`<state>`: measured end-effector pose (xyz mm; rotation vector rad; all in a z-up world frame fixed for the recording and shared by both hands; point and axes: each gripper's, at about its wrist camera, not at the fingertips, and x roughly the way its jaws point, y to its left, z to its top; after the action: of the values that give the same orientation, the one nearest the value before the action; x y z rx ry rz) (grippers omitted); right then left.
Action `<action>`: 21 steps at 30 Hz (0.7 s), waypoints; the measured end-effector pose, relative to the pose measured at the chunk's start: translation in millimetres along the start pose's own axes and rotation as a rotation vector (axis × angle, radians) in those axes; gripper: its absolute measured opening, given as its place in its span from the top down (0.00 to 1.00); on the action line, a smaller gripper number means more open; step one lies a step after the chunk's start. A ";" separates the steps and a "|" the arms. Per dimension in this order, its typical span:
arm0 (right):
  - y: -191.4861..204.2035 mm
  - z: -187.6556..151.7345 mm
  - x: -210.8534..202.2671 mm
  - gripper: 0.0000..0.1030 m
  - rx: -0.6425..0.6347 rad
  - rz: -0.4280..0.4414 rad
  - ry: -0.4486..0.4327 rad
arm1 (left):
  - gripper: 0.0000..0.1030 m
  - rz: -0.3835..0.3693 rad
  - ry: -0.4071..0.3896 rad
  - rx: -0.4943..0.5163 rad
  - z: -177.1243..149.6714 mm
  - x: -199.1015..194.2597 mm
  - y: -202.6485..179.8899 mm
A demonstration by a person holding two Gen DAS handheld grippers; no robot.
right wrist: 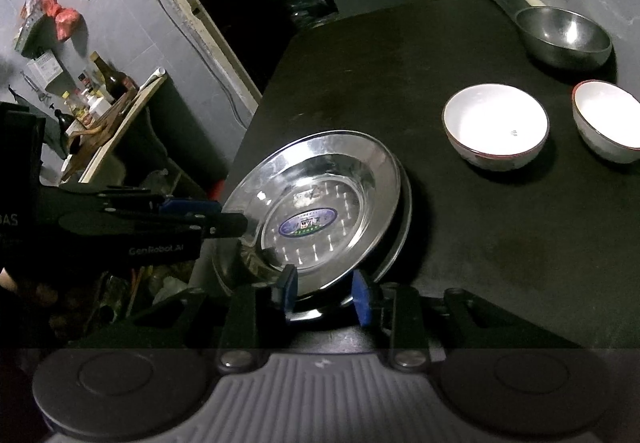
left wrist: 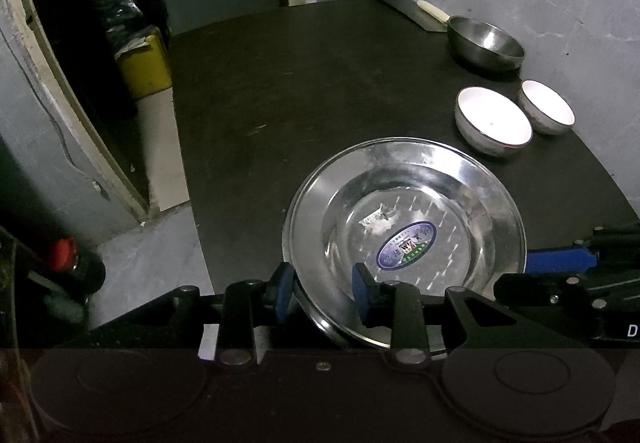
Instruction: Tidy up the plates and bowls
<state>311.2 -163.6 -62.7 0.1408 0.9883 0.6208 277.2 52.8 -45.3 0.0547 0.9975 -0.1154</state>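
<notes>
A shiny steel plate [left wrist: 420,195] [right wrist: 328,167] with an oval sticker lies over a second steel plate [right wrist: 406,219] near the front left of the black table [left wrist: 300,103]. Its near side stands a little above the lower plate. My left gripper [left wrist: 324,293] [right wrist: 234,217] is shut on the upper plate's left rim, one finger outside and one inside. My right gripper [right wrist: 325,293] [left wrist: 514,273] is shut on its near rim. Two white bowls [left wrist: 494,119] [left wrist: 548,107] stand side by side to the right. A steel bowl [left wrist: 486,41] sits behind them.
A cleaver [left wrist: 404,9] with a pale handle lies at the table's far right corner beside the steel bowl. The table's left edge drops to the floor, with a yellow box [left wrist: 144,63] beyond. A shelf with bottles [right wrist: 100,91] stands further left.
</notes>
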 end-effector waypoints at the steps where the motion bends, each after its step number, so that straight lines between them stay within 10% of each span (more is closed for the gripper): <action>1: 0.4 -0.5 -0.3 0.65 -0.003 -0.004 -0.001 | 0.66 0.002 0.002 -0.002 0.0 0.2 0.2; 12: -2.8 -1.3 -2.7 0.46 -0.001 -0.014 -0.006 | 0.36 0.029 -0.024 -0.023 4.5 -2.5 1.0; 21: -40.6 9.7 -28.7 0.10 0.036 -0.115 -0.137 | 0.01 0.085 -0.161 -0.075 35.8 1.8 -12.3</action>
<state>325.0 -211.1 -51.7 0.1554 0.8690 0.4819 306.5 36.9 -27.4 0.0183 0.8363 -0.0040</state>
